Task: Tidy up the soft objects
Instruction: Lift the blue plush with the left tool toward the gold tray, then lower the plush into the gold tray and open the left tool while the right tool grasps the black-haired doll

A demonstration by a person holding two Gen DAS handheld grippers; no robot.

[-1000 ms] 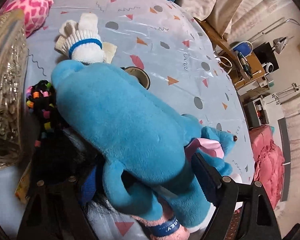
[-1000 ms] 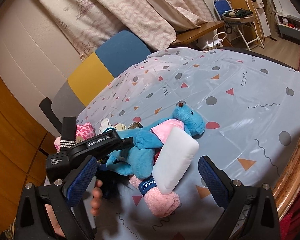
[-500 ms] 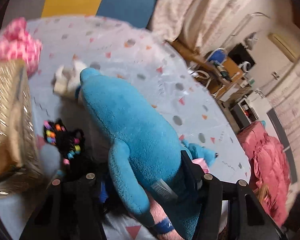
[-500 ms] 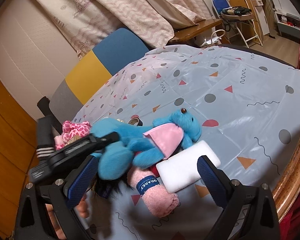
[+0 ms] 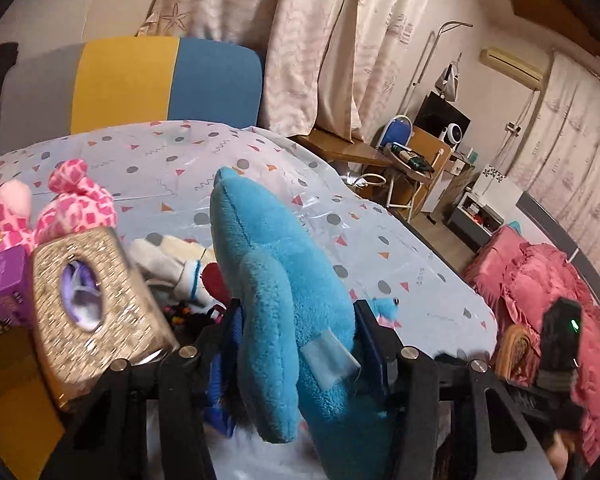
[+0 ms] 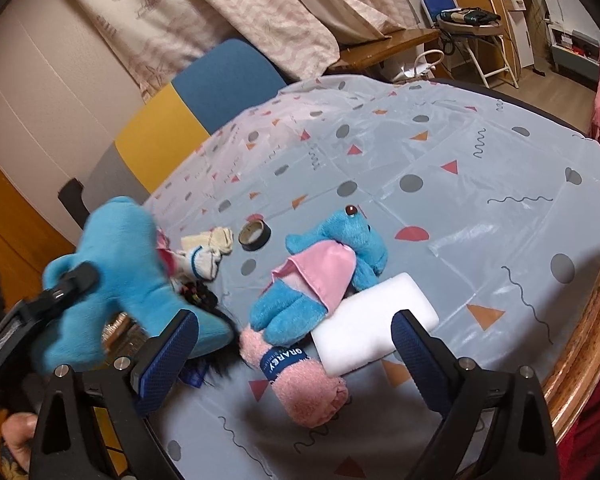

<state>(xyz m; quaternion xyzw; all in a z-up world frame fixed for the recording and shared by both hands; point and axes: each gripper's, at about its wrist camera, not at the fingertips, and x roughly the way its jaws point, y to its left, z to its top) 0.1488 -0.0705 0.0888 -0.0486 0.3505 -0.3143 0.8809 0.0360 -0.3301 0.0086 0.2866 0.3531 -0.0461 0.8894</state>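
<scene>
Clamping a blue plush toy (image 5: 292, 320) above the desk (image 6: 440, 152), the left claw (image 5: 300, 344) holds it lifted. The right claw (image 6: 296, 344) hangs spread apart over a white sponge block (image 6: 372, 320) and pink rolled towel (image 6: 300, 380); beyond lies a blue teddy (image 6: 332, 256), then rolled socks (image 6: 208, 252).

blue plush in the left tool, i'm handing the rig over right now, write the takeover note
Left tool: shut on the big blue plush, lifted off the table.
Right tool: open, empty, hovering over the white sponge block.
On the table: blue teddy in pink shirt, its lower body resting on the sponge block; rolled pink towel in front of it; white socks; tape roll. Pink checkered plush sits behind the gold tissue box.
Done: the blue plush is picked up.
Left: place it, then sort the remaining soft items.
</scene>
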